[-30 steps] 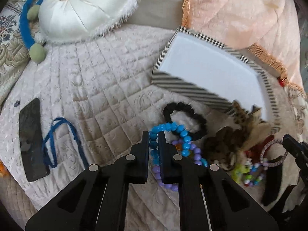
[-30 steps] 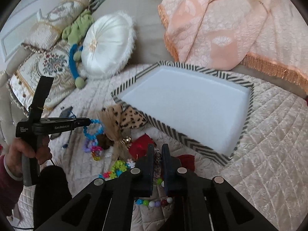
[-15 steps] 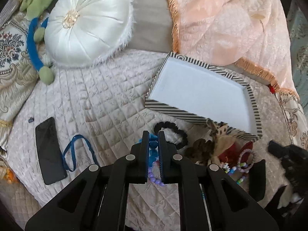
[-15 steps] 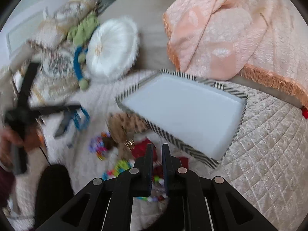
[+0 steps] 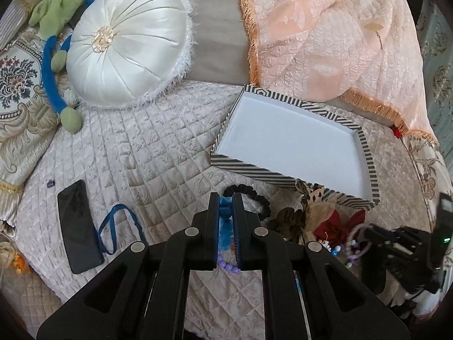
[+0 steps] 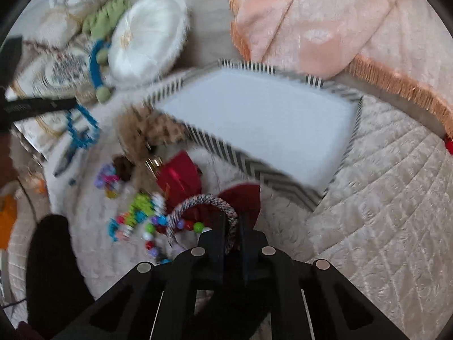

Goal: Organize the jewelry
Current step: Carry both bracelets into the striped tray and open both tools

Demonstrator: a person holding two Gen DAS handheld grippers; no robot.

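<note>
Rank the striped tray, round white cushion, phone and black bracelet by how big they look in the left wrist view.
1. striped tray
2. round white cushion, nearly the same, so unsure
3. phone
4. black bracelet, partly hidden behind the fingers

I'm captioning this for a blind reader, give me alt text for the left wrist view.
The left gripper is shut on a blue bead bracelet above a quilted cover. Ahead lies an empty striped tray, with a black bead bracelet and a heap of jewelry before it.

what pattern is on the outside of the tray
Black-and-white diagonal stripes on the tray walls, with a plain white inside; sharpest in the left wrist view.
</note>
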